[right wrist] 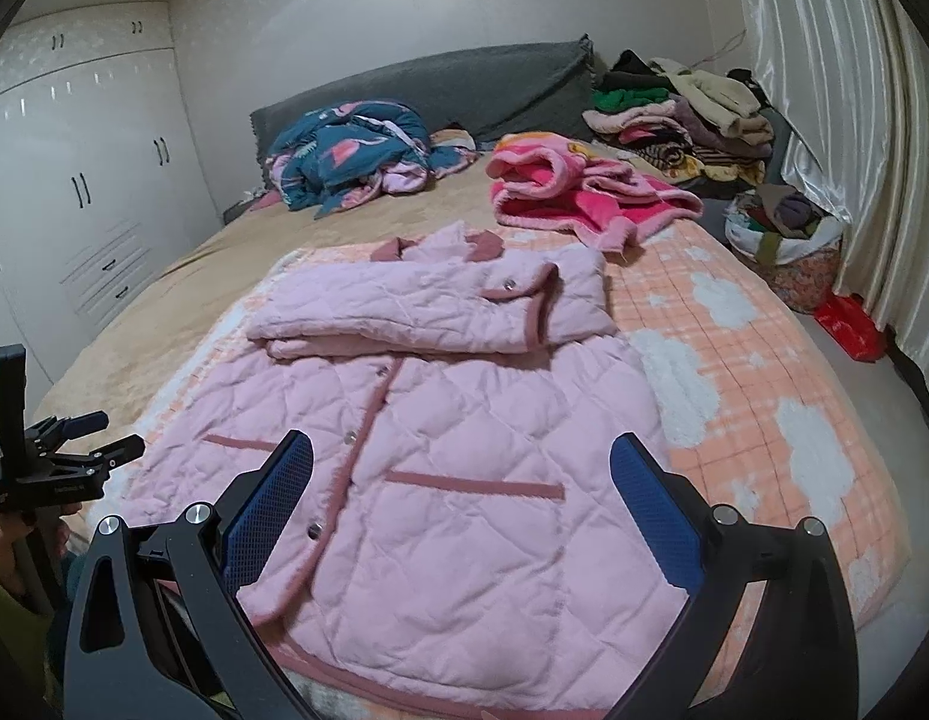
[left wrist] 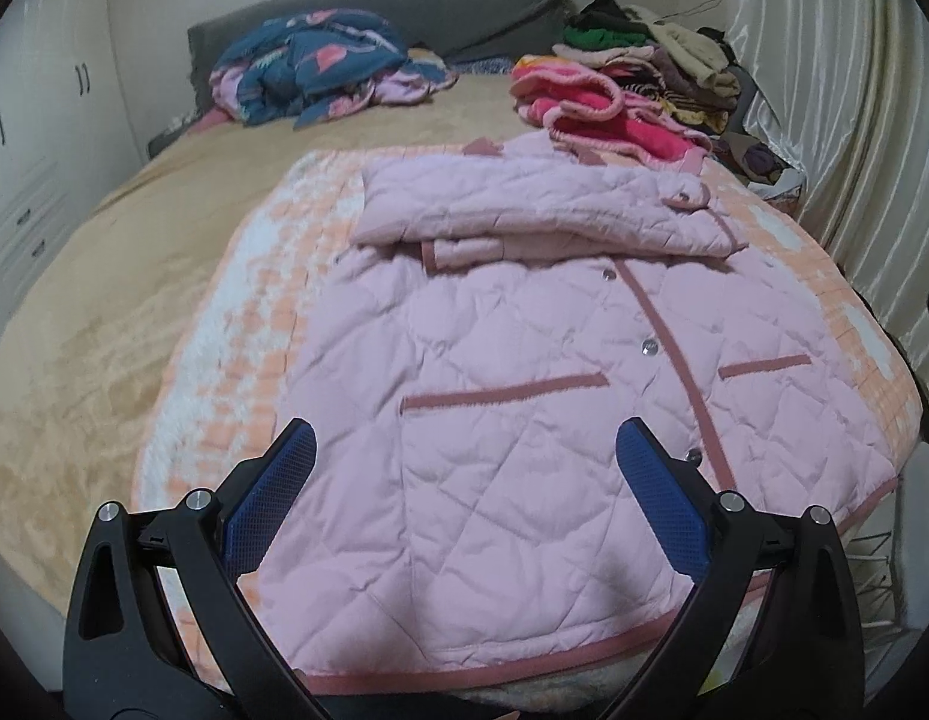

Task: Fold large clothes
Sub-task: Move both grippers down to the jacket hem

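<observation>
Both sleeves already lay folded across the pink quilted jacket [left wrist: 524, 372]. Hovered over its hem: left hand-held gripper [left wrist: 464, 468] and right hand-held gripper [right wrist: 461, 480], each spread wide, holding nothing. Next, probably: pinch hem corners, fold upward toward collar.

Two handheld grippers, both with jaws spread wide.

The left gripper [left wrist: 464, 450] and right gripper [right wrist: 461, 462] each show blue-padded fingers [left wrist: 272, 492] apart, gripping nothing. A hand [right wrist: 8, 540] holds the left one's handle.

The bed [right wrist: 164, 312] carries a checked blanket [right wrist: 734, 372], pink quilted jacket [right wrist: 464, 480], and clothing piles [right wrist: 674, 114].
</observation>
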### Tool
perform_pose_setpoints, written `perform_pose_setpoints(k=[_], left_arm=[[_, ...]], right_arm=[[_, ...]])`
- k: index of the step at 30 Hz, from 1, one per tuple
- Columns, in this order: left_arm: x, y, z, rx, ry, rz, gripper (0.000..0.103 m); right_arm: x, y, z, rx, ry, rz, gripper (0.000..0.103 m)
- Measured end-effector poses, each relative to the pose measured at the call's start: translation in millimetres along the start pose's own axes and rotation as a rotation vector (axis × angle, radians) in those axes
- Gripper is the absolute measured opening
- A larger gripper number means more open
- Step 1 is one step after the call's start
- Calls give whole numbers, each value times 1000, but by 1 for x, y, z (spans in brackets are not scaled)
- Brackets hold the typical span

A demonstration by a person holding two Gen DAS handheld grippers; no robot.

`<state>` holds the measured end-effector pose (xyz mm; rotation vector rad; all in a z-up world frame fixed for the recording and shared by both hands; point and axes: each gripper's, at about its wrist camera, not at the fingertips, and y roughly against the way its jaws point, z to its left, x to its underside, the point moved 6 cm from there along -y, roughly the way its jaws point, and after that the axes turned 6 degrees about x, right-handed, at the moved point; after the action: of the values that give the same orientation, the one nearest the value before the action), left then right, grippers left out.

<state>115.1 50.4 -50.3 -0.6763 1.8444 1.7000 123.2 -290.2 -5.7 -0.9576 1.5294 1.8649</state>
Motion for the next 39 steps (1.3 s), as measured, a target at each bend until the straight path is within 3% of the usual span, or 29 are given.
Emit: perform_pose_setpoints(k=[13,21,27,32,36,39], left_arm=[[27,-18,48,-75,57,82,94],[41,-22,64,-43,127,120,94],[48,-31,75,-76,114,162,94],[51,-41,83,-58,116,202,94],[56,-48,92,16,171,246,94],[62,-50,95,15,148,268,94]], right_arm=[[40,-10,-44,78,-41,67,99],[50,-18,-54,88,-63,88,99],[56,-24,-58,92,-64,107,99],[69,-33,-67,108,-72,139,99],[79,-39,-74,122,-75,162,99],[87,-41,-78,127,-74,180,99]])
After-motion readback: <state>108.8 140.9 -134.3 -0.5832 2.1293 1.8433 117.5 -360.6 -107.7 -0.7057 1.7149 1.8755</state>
